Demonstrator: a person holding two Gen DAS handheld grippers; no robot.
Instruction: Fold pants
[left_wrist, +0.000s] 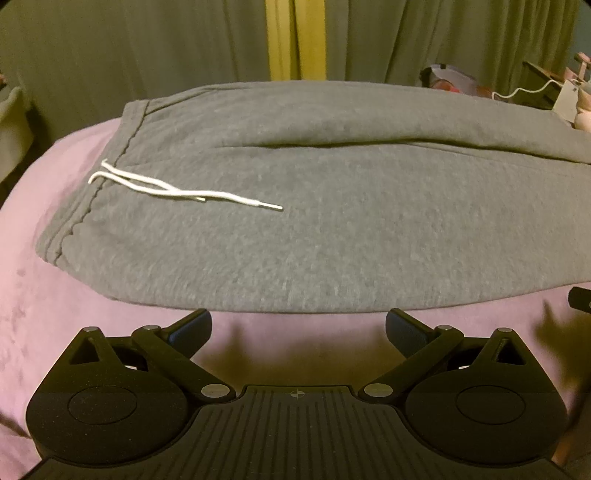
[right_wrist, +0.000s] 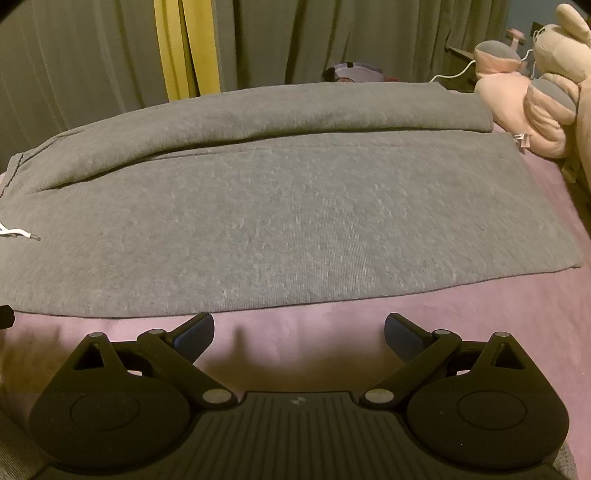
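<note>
Grey sweatpants lie flat across a pink bed cover, waistband at the left, legs running right, one leg lying along the far side. A white drawstring rests on the front near the waistband. My left gripper is open and empty, just short of the pants' near edge by the waist end. In the right wrist view the pants reach to the leg hems at the right. My right gripper is open and empty, just short of the near edge at mid-leg.
Plush toys lie at the bed's far right corner, next to the leg hems. Grey-green curtains with a yellow strip hang behind the bed. A white cable and clutter sit at the far right.
</note>
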